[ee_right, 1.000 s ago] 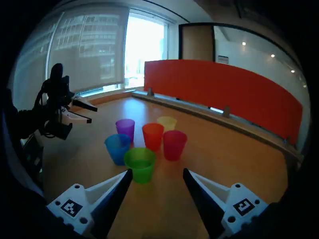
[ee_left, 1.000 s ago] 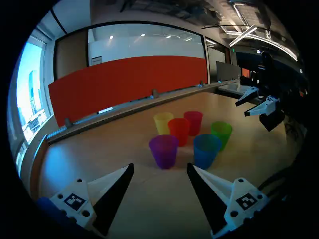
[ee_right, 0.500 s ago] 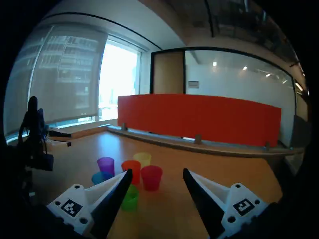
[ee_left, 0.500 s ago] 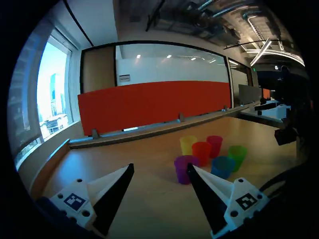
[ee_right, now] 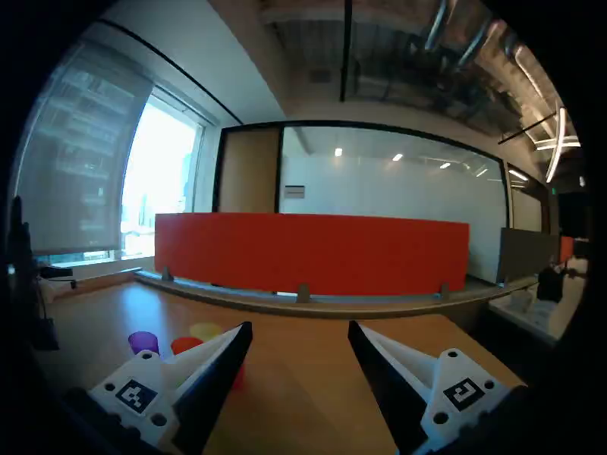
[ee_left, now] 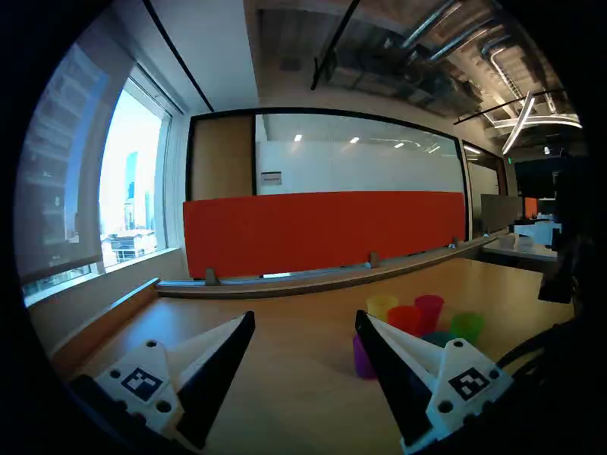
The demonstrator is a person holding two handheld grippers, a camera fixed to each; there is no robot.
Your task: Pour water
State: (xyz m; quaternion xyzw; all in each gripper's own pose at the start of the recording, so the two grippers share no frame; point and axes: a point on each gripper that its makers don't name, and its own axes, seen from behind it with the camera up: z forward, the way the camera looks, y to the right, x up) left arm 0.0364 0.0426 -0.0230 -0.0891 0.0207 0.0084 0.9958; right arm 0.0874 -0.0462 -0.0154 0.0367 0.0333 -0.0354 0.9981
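Observation:
Several coloured plastic cups stand grouped on the wooden table. In the left gripper view I make out the yellow cup, orange cup, red cup, green cup and purple cup, partly behind my right finger. My left gripper is open and empty, low over the table, left of the cups. In the right gripper view the purple cup, yellow cup and orange cup peek out by my left finger. My right gripper is open and empty too.
A long red partition runs along the table's far edge, with a raised wooden ledge in front of it. Windows line the left side. A dark shape at the right edge is the other gripper's side.
Both views have tilted upward and pulled back; the cups have dropped from the middle of each view to the lower edge, partly behind the fingers. Both grippers have stayed open.

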